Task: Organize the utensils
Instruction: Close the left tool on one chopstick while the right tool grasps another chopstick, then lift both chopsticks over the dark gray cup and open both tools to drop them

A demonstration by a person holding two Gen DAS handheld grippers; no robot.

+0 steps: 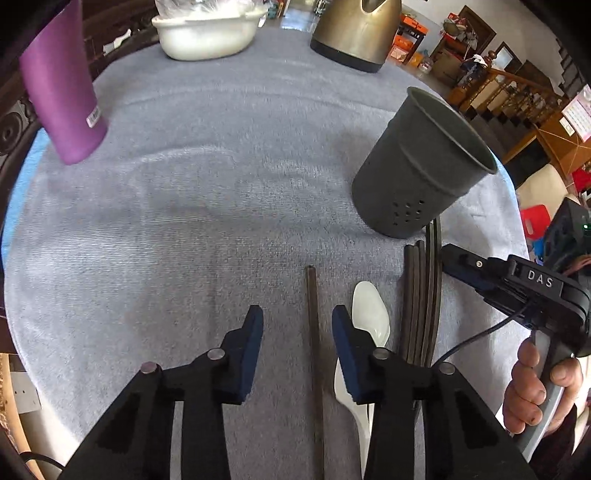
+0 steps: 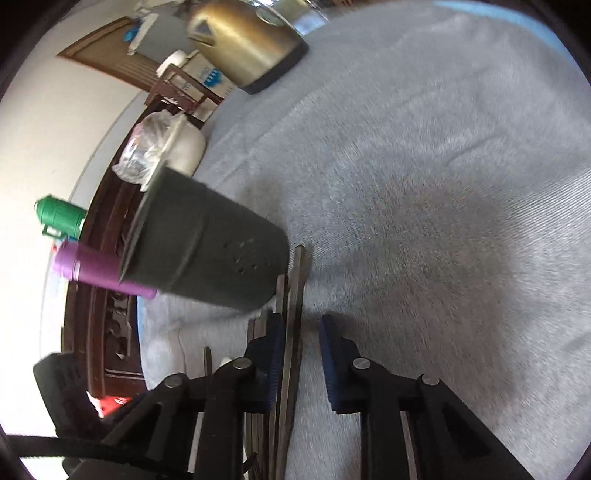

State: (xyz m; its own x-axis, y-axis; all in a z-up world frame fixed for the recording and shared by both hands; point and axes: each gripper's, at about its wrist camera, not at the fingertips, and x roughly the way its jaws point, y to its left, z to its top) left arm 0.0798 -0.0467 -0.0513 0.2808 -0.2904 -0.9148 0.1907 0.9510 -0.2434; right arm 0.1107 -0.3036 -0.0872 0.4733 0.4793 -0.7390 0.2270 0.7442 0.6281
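A single dark chopstick [image 1: 314, 332] lies on the grey cloth between the fingers of my left gripper [image 1: 297, 321], which is open and touches nothing. A white spoon [image 1: 369, 314] lies just right of it, partly under the right finger. A bundle of dark chopsticks [image 1: 421, 295] lies further right, its tips at the foot of the dark grey perforated holder cup [image 1: 417, 166]. My right gripper [image 2: 301, 332] straddles these chopsticks [image 2: 293, 295]; one rests against the left pad, while a gap remains at the right pad. A hand [image 1: 535, 387] holds that gripper [image 1: 454, 258].
A purple tumbler [image 1: 62, 92] stands at the far left. At the table's far side are a white bowl [image 1: 207, 33] and a bronze kettle [image 1: 354, 29]. The grey cloth [image 1: 184, 221] covers the round table. A green flask [image 2: 59, 218] stands beyond the table.
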